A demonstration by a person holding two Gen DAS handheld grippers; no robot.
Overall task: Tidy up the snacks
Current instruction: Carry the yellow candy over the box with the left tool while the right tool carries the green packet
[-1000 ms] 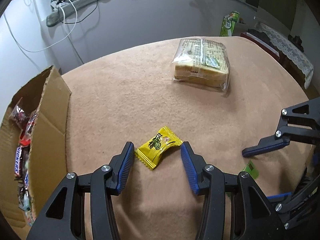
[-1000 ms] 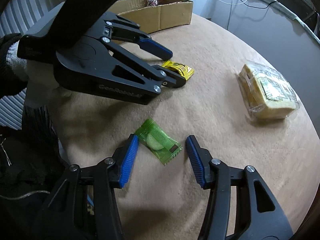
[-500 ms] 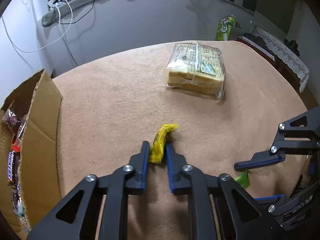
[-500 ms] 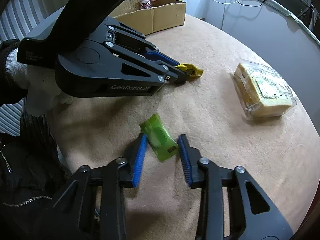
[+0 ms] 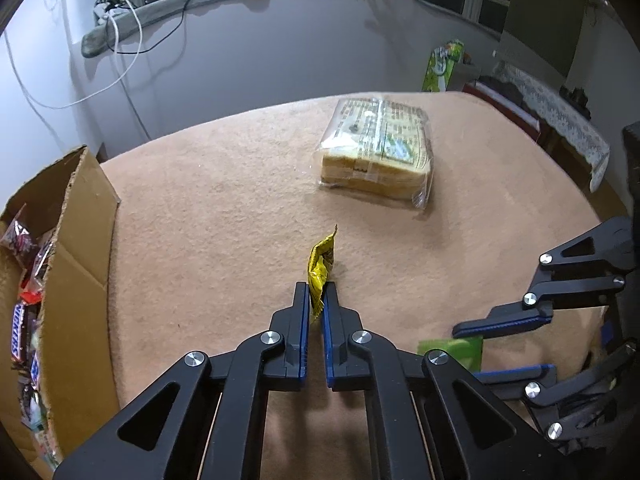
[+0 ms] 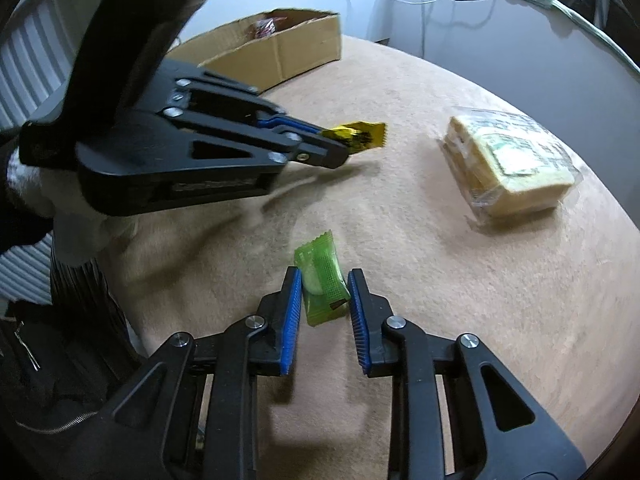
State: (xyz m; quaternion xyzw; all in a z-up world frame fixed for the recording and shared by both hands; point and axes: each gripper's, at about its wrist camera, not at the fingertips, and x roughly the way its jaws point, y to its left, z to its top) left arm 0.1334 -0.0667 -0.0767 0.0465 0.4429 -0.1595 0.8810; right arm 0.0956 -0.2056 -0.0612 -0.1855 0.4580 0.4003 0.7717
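My left gripper (image 5: 316, 300) is shut on a yellow candy packet (image 5: 321, 268) and holds it on edge just above the tan table cloth (image 5: 224, 216); the packet also shows in the right wrist view (image 6: 360, 138). My right gripper (image 6: 323, 286) has closed around a green candy packet (image 6: 322, 284), both blue pads touching its sides; the packet also shows in the left wrist view (image 5: 452, 350). The cardboard box (image 5: 76, 280) with several snack bars stands at the left; it is far back in the right wrist view (image 6: 276, 52).
A clear bag of sliced bread (image 5: 378, 152) lies at the far middle of the table, on the right in the right wrist view (image 6: 508, 168). A wall with cables is behind the table. A green carton (image 5: 440, 66) stands beyond the table edge.
Both grippers closed from open onto their packets. The left one turned the yellow packet on edge and lifted it slightly. The right one narrowed onto the green packet.
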